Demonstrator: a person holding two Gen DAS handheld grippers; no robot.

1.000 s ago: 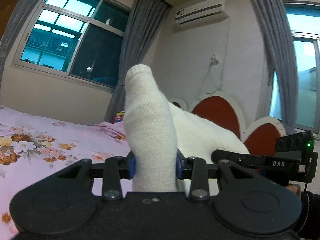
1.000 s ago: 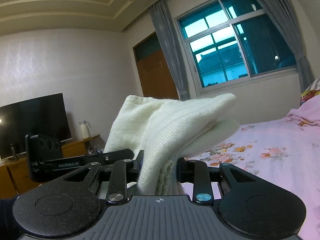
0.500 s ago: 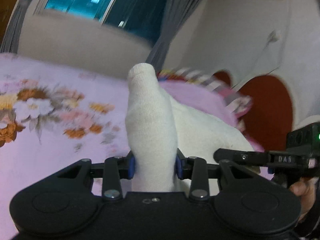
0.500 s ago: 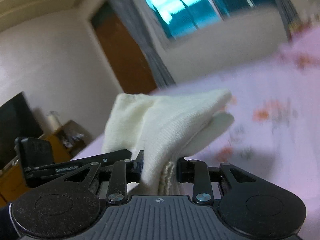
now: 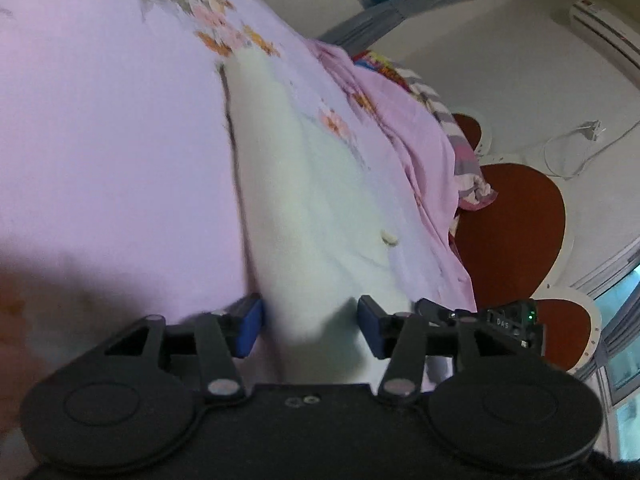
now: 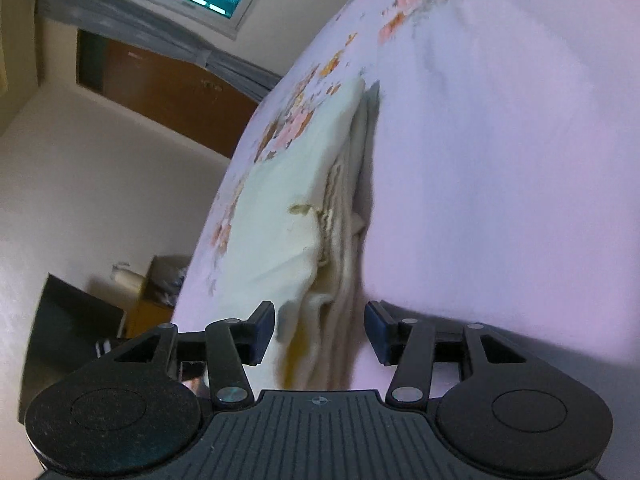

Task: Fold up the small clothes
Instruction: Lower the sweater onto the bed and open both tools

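Observation:
A cream knitted garment [image 5: 296,184] lies stretched out on the pink floral bedsheet [image 5: 112,128]. My left gripper [image 5: 311,326] holds one end of it between its blue pads, jaws still closed on the cloth. In the right wrist view the same garment [image 6: 296,184] lies flat with folded layers showing along its right edge. My right gripper [image 6: 320,332] holds its near end, jaws around the bunched cloth. The right gripper's body [image 5: 496,324] shows at the left wrist view's right edge.
A red and white headboard [image 5: 516,224] and a bunched pink quilt [image 5: 412,128] lie beyond the garment. A brown door [image 6: 168,92], a cabinet with clutter [image 6: 156,292] and a dark screen [image 6: 68,332] stand off the bed's far side.
Both grippers have swung down from holding the garment up in the air to laying it flat on the bed. Both jaws look a little wider than before.

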